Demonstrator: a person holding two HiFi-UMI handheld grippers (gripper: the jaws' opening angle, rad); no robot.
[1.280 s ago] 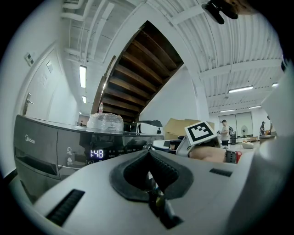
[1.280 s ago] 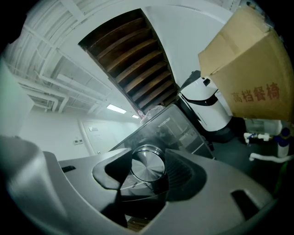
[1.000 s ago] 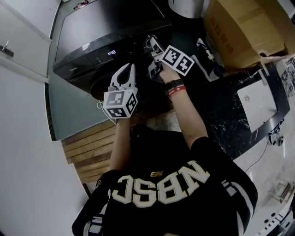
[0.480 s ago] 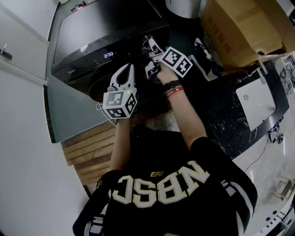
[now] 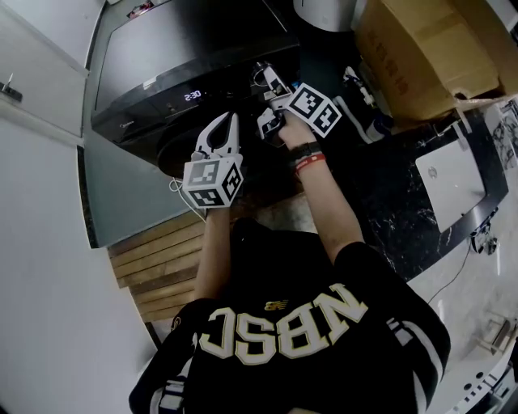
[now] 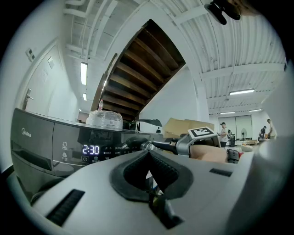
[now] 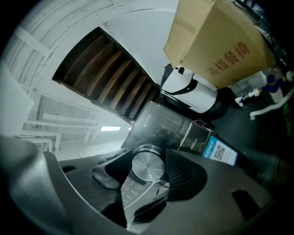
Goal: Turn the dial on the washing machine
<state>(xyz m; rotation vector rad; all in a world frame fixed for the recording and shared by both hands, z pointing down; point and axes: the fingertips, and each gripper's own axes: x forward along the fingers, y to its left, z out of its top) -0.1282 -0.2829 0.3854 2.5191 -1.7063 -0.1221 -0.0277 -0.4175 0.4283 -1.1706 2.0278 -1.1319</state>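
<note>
The dark washing machine (image 5: pixel 186 48) stands in front of me, and its lit display (image 5: pixel 192 95) reads 2:30. My right gripper (image 5: pixel 265 101) reaches level to the control panel. In the right gripper view its two black pads sit against either side of the round silver dial (image 7: pixel 147 168), so my right gripper (image 7: pixel 148 169) is shut on it. My left gripper (image 5: pixel 228 121) hovers lower left of it, in front of the machine's door, with its jaws together and nothing between them. The left gripper view shows the display (image 6: pixel 91 149) and the right gripper's marker cube (image 6: pixel 202 132).
A large cardboard box (image 5: pixel 421 48) and a white appliance (image 5: pixel 324 12) stand to the machine's right. A white laptop (image 5: pixel 449 174) lies on the dark marbled floor. Wooden boards (image 5: pixel 158 259) lie at my lower left, beside a white wall.
The right gripper has rolled slightly on the dial, and the display's reading has changed to 2:30. The left gripper has stayed where it was.
</note>
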